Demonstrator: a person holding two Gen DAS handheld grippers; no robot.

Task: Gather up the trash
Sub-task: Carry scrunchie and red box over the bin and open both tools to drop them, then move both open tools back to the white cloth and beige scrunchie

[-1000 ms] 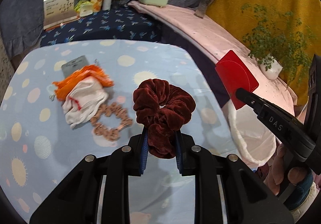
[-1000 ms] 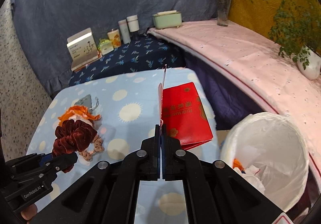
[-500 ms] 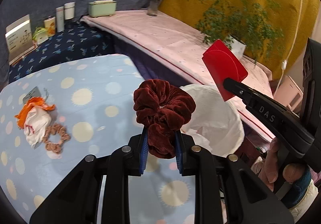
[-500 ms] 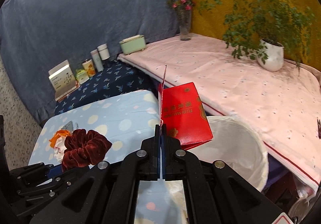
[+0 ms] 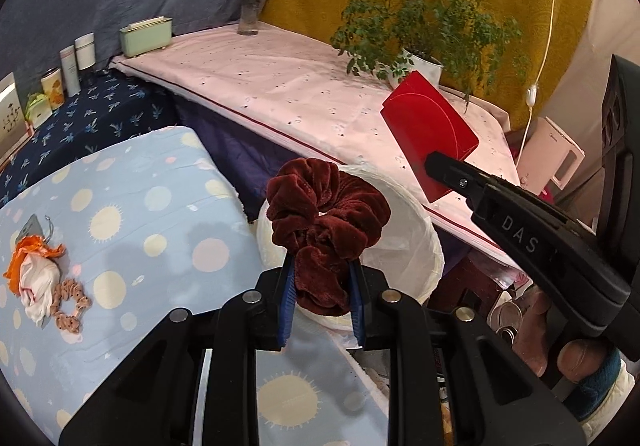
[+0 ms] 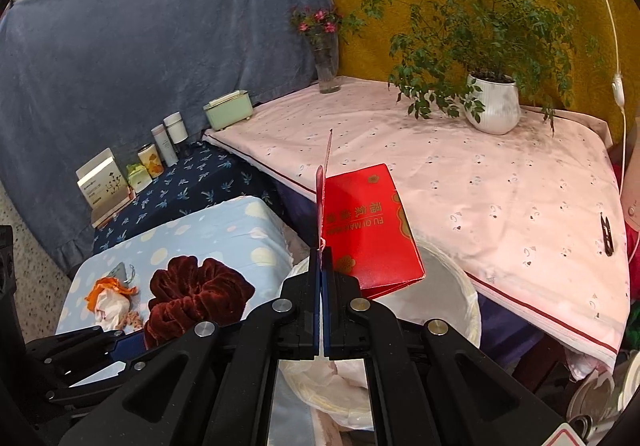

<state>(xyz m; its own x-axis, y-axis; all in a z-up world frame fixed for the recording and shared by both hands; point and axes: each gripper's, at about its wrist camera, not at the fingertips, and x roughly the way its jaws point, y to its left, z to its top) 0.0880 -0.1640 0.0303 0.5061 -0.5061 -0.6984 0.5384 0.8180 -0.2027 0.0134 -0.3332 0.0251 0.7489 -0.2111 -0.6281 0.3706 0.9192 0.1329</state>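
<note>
Left gripper [image 5: 322,320] is clamped on a dark red velvet scrunchie [image 5: 326,224], pinched by the lower loop between the blue pads [image 5: 287,302] so the rest bunches up above the fingertips. It's held right over the near rim of the white-lined trash bin [image 5: 424,246], probably so the thing falls straight in once the jaws are let go.

Right gripper [image 6: 322,274] is squeezed fully together on a red envelope [image 6: 370,230], gripped by its thin flap edge so the body hangs off to the right side, gold lettering facing the camera. It's parked above the bin's [image 6: 466,298] opening too, which looks like the same idea: both pieces lined up for a drop. Paper that thin could flutter or stick to a pad, so a clean release over the middle seems safer than near the rim.

A bit further out, on the light blue polka-dot cloth [image 5: 132,214], some stuff is left: an orange and white crumpled wad [image 5: 32,266] with a small peach scrunchie [image 5: 70,304] just beside it, touching or nearly so, and a grey tag-like thing [image 5: 30,224] tucked behind. So the collecting seems to be partway done, not finished.

Past that, a navy patterned surface [image 5: 100,118] is lined with small bottles and boxes, and a pink cloth [image 5: 280,86] is topped by a mint box [image 5: 146,35], a flower vase [image 5: 250,12] and a potted plant [image 6: 494,102] up against the yellow backdrop.
</note>
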